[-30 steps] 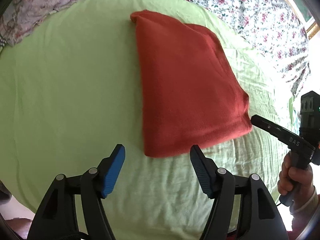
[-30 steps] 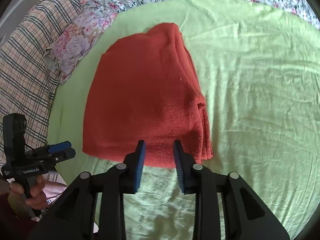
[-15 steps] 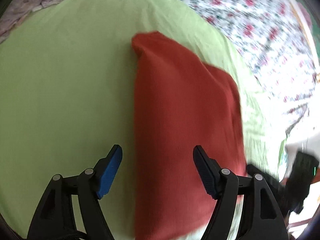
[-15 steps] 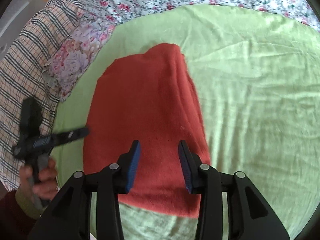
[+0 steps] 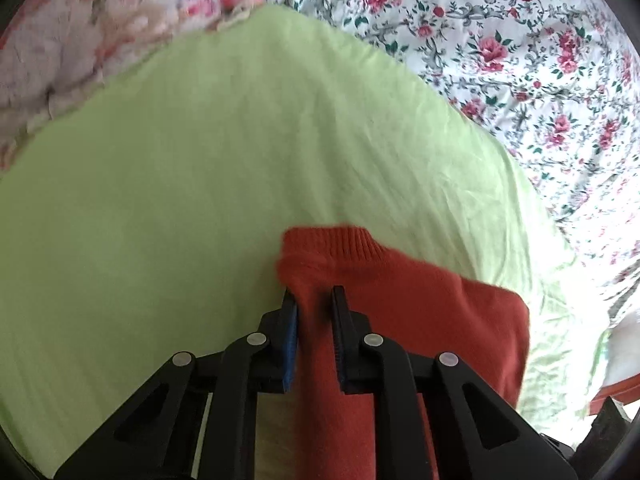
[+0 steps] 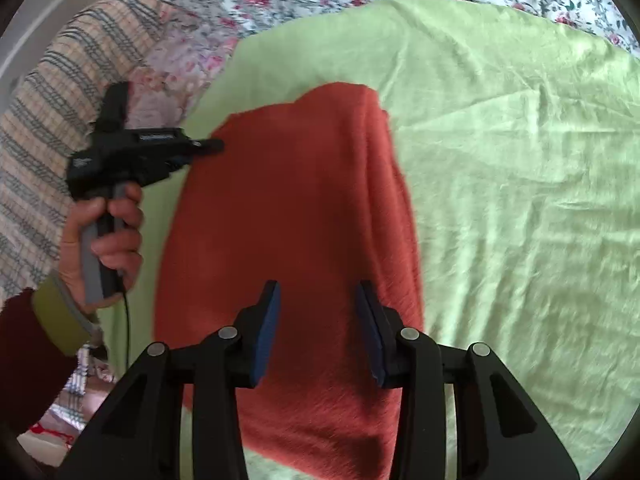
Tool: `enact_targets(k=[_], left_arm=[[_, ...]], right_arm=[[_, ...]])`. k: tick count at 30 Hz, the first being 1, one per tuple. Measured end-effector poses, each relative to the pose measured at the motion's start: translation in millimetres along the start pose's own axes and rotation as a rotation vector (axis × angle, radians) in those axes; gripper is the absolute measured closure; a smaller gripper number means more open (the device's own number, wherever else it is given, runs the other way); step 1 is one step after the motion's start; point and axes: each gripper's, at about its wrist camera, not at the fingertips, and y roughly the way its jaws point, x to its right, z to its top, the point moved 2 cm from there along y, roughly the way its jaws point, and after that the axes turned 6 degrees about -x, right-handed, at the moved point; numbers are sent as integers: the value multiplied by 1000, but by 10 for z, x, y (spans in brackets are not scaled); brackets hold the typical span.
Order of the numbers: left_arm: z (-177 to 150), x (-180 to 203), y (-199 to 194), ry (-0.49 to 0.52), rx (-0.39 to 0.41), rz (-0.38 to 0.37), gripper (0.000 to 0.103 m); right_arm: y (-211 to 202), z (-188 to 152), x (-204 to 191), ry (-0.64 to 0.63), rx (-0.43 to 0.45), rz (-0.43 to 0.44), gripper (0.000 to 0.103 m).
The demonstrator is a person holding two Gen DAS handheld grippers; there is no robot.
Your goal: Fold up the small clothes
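Rust-red knitted garment [image 6: 288,216] lies partly folded on a pale green sheet [image 6: 520,168] spread over a bed with a rose-patterned cover [image 5: 520,40]. It sits toward the near side of the sheet, with a ribbed hem or cuff [image 5: 332,240] at its far corner

A second ago the left hand-held gripper [image 5: 314,300] hung spread wide over bare sheet, short of the garment's near edge. It has since swept across to the far corner and its jaws have just been closing: they now pinch a raised ridge of the red knit just behind the ribbed edge. From the right wrist view, that gripper reaches in from the left edge of the garment, gripped by a hand [image 6: 104,236] in a dark red sleeve

The right hand-held gripper [image 6: 318,300] has moved forward from the garment's near edge and now hovers over its middle, jaws part-way apart, with nothing visibly caught between them

With one corner secured, the next fold looks ready to begin, probably carrying that corner over the rest
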Motion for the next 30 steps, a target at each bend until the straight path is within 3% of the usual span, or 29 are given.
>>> enact_targets(k=[3,5,7,12,14,20,24,30], left_arm=[[-11,8,-203,14,53,48,88],[-64,-11,-353,17,80,60,78],[-188,-18,-499,24,93,62,76],[-769,74,-750,111,66,67,70],[-1076,112,-810,154,38,73,56],[-1873,282,-931,264,-20,121,43],[-2262,314,-961,294,-57,154,36],[-2479,296,-1041,326,-54,206,29]], right_arm=[[23,28,79,46,6,-8,62],[3,38,98,60,11,-5,62],[-41,25,80,63,18,-18,62],[-144,-91,1,80,41,-21,62],[-185,-183,-21,78,44,-23,62],[-271,-469,-150,73,37,-37,62],[-337,-618,-225,57,45,-62,54],[-422,-829,-295,-15,62,-119,39]])
